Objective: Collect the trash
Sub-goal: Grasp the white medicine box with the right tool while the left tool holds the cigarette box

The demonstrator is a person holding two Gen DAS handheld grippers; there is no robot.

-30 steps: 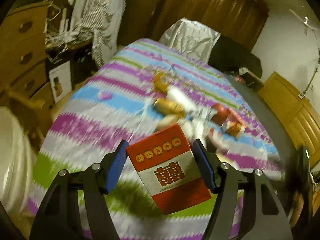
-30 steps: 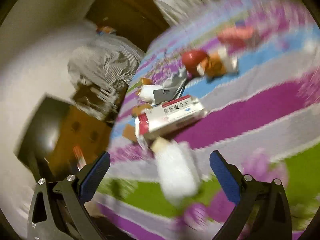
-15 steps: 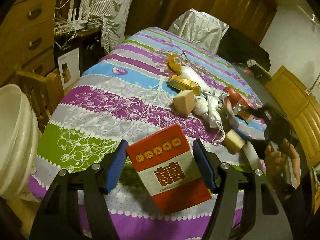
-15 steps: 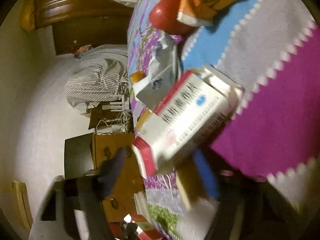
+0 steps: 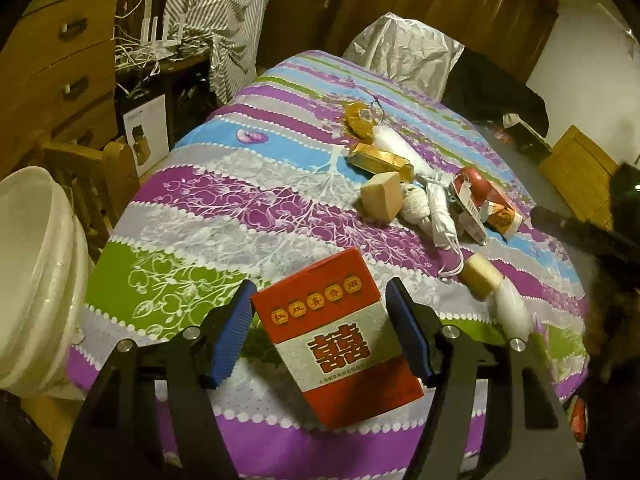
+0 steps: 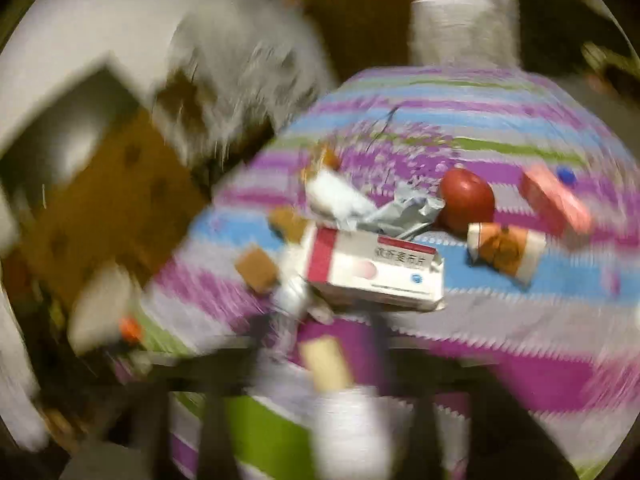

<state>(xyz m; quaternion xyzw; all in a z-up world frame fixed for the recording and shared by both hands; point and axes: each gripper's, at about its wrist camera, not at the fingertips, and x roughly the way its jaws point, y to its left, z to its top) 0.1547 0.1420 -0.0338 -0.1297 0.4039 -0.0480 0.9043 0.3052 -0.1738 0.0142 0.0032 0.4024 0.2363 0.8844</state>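
My left gripper [image 5: 320, 330] is shut on a red and grey box [image 5: 336, 332] with gold characters, held above the near end of the striped tablecloth [image 5: 224, 216]. Loose trash lies across the cloth: a tan block [image 5: 382, 196], a gold wrapper [image 5: 378, 160], crumpled white paper [image 5: 416, 208], a red round thing [image 5: 474, 188] and a cork-topped white bottle [image 5: 496, 292]. The right wrist view is badly blurred. It shows a white and red carton [image 6: 376, 272] held up in front of the camera. My right gripper's fingers cannot be made out clearly.
A white bucket [image 5: 36, 272] stands at the left of the table. A wooden chair [image 5: 92, 176] and a chest of drawers [image 5: 52, 64] stand behind it. A silver plastic bag [image 5: 404, 56] sits at the far end. The right gripper's dark arm [image 5: 580, 232] crosses the right edge.
The left gripper has pulled back and steadied, still holding the red box. The right wrist view has swung round fast, with the white and red carton staying in front of it.
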